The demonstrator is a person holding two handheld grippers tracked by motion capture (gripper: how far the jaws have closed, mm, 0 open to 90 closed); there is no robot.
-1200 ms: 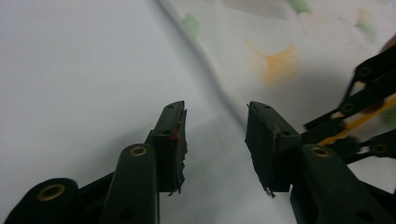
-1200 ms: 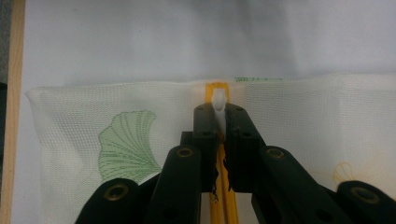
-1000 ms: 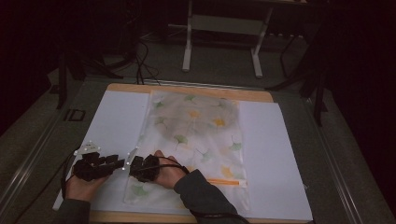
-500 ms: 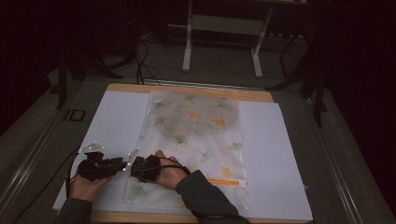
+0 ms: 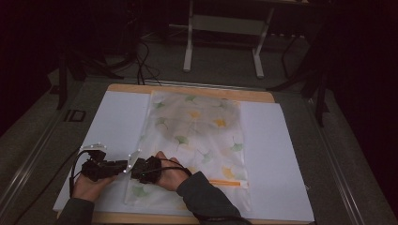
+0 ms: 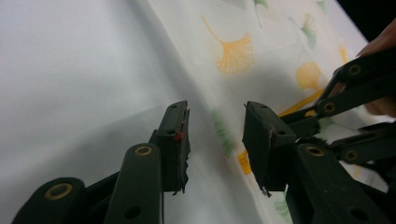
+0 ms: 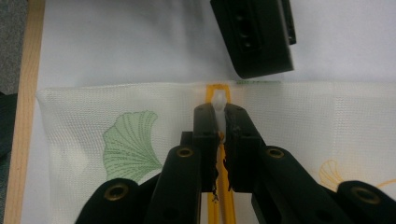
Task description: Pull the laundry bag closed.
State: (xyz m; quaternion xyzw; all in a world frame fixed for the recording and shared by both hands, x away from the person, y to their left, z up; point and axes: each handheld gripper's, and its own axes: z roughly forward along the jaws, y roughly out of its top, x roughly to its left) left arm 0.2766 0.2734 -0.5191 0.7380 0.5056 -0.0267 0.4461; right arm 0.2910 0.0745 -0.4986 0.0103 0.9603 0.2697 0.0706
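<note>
Nearest, the right tool is clamped tight on the white zip pull at the near-left end of the orange zip, holding it steady. Just left of it, the left tool has drifted slightly nearer the bag's edge than a second ago, and its jaws have just been closing a little; they stand wide with nothing gripped, the bag's left edge lying under the gap. That suggests it is lining up to pinch the fabric so the zip can be drawn. The mesh bag lies flat on the white desk, stretching to its far edge.
</note>
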